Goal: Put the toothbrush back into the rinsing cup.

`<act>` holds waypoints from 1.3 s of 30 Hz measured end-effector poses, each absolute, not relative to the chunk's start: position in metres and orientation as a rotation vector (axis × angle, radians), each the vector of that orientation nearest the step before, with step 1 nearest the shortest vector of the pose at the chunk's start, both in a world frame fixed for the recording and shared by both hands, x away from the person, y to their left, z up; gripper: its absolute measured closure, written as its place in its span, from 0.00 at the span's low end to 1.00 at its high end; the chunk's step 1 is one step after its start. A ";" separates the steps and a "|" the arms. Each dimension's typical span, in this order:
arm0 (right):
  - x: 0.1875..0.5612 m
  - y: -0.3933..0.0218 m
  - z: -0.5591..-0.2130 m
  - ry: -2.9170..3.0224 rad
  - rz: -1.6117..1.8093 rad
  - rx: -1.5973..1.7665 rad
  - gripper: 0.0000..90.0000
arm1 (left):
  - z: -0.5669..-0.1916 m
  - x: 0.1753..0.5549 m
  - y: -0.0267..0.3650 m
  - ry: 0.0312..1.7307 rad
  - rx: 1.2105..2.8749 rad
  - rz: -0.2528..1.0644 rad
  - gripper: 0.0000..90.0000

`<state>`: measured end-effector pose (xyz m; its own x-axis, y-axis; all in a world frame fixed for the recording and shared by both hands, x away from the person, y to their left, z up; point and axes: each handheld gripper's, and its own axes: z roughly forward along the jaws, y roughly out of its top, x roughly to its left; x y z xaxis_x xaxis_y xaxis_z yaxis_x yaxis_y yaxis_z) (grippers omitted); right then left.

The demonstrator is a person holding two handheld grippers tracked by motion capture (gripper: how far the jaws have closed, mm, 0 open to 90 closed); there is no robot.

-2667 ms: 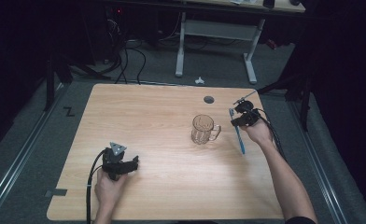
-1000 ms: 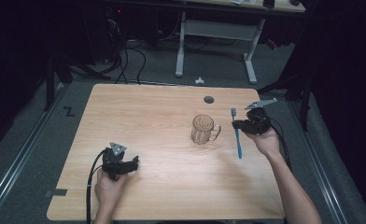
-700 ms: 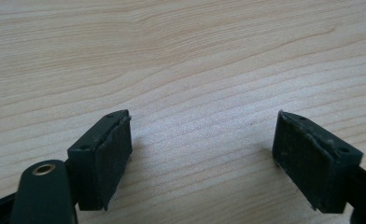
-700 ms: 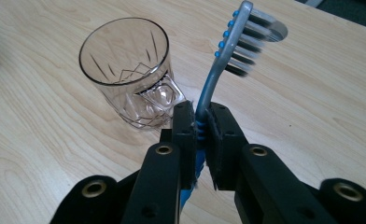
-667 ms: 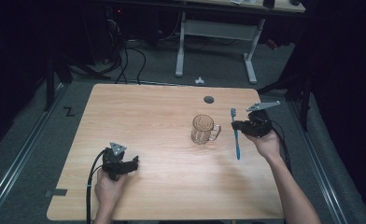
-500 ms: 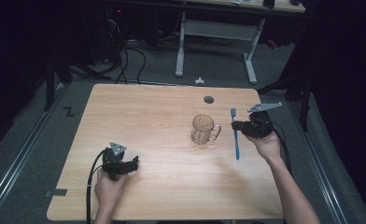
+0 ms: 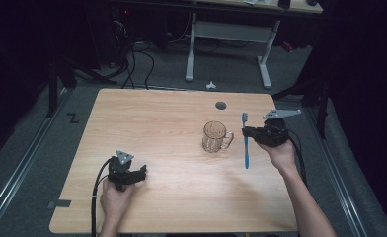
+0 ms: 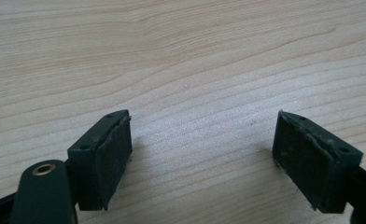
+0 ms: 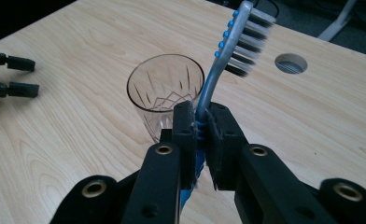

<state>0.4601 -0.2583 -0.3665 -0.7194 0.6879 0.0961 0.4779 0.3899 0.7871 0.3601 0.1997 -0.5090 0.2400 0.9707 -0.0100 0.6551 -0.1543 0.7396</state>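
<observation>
Left gripper (image 7: 143,171): near table edge at about 7 o'clock of the table (image 7: 147,123), resting low on the wood; in the left gripper view its jaws stand wide apart, with only bare wood grain between them.

Right gripper (image 9: 200,133): jaws together and clamped on the toothbrush (image 9: 218,70), just below the neck. In the high view it sits at 3 o'clock of the table, beside the glass.

Toothbrush position: held up off the table, long axis close to upright. In the high view the bristle head (image 7: 244,117) is at the far end and the blue handle tip at the near end.

Glass mug (image 7: 215,137): clear, with cut pattern and a handle, standing upright and empty at about 2 o'clock from the table middle.

Key relation: from the right gripper, the mug mouth (image 9: 165,86) lies at about 11 o'clock, just beyond the jaws. The brush is beside the mug, not yet over the opening, I judge. The right hand is much nearer; the left gripper is well apart.

Coming move, as judgement: carry the brush across to above the rim, keep the axis upright, then lower it.

Cable hole (image 7: 220,105): round, at 12 o'clock behind the mug.

Writing: no brand or label readable on the brush or mug; a black Z-shaped mark (image 7: 73,118) lies on the floor at 10 o'clock.
</observation>
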 end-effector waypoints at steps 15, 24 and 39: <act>0.454 -0.242 -0.360 2.339 1.306 0.938 0.92 | -0.509 0.360 0.200 1.484 1.889 0.645 0.23; 0.457 -0.236 -0.356 2.268 1.340 0.920 0.92 | -0.509 0.360 0.200 1.484 1.889 0.645 0.23; 0.466 -0.235 -0.352 2.142 1.355 0.917 0.92 | -0.509 0.360 0.200 1.484 1.889 0.645 0.23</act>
<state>0.4661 -0.2349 -0.3521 -0.6821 0.7310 -0.0177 0.2974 0.2995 0.9066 0.3600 0.1997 -0.5090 0.2411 0.9704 -0.0101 0.6549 -0.1550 0.7396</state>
